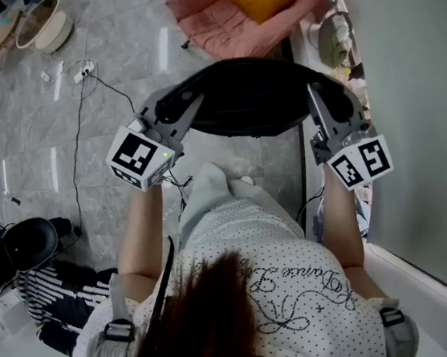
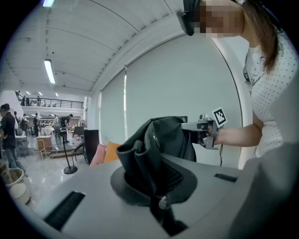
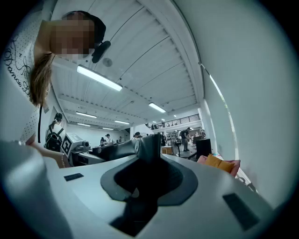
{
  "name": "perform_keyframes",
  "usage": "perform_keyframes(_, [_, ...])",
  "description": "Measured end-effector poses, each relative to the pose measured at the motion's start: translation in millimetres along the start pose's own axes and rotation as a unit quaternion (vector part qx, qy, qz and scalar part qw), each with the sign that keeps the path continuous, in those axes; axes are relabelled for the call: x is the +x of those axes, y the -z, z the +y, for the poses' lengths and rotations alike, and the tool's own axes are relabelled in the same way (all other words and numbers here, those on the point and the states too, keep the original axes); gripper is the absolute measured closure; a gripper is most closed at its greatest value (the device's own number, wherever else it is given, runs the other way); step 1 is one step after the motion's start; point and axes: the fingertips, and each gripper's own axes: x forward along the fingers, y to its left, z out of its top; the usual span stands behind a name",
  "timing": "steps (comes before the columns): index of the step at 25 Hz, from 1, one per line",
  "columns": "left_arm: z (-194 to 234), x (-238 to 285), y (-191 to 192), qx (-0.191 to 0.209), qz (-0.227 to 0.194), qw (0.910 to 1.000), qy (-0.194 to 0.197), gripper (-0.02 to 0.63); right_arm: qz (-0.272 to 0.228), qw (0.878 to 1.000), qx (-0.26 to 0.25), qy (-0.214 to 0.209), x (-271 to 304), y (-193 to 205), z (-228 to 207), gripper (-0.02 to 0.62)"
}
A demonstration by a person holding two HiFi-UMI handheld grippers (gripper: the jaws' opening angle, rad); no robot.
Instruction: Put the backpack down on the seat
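Head view is showing the black fabric backpack [image 1: 254, 97] being held up between both grippers, near the pink padded seat [image 1: 209, 26] but not on it. Beside that seat, the left gripper [image 1: 188, 99] is clamping backpack fabric, and the right gripper [image 1: 320, 105] is pinching its other end.
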Motion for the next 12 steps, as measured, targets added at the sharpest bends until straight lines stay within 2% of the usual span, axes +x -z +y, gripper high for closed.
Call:
perform_keyframes(6, [-26.8,1.8,-3.6,-0.006,0.001,1.0000,-0.007,0.595,0.001,1.000,-0.001,0.000,-25.9,-4.1,-2.8,0.500])
perform_keyframes(12, [-34.9,3.1,-4.8,-0.006,-0.003,0.9998,-0.019,0.595,0.000,1.000,0.008,-0.013,-30.1,-6.0,-7.6,0.497])
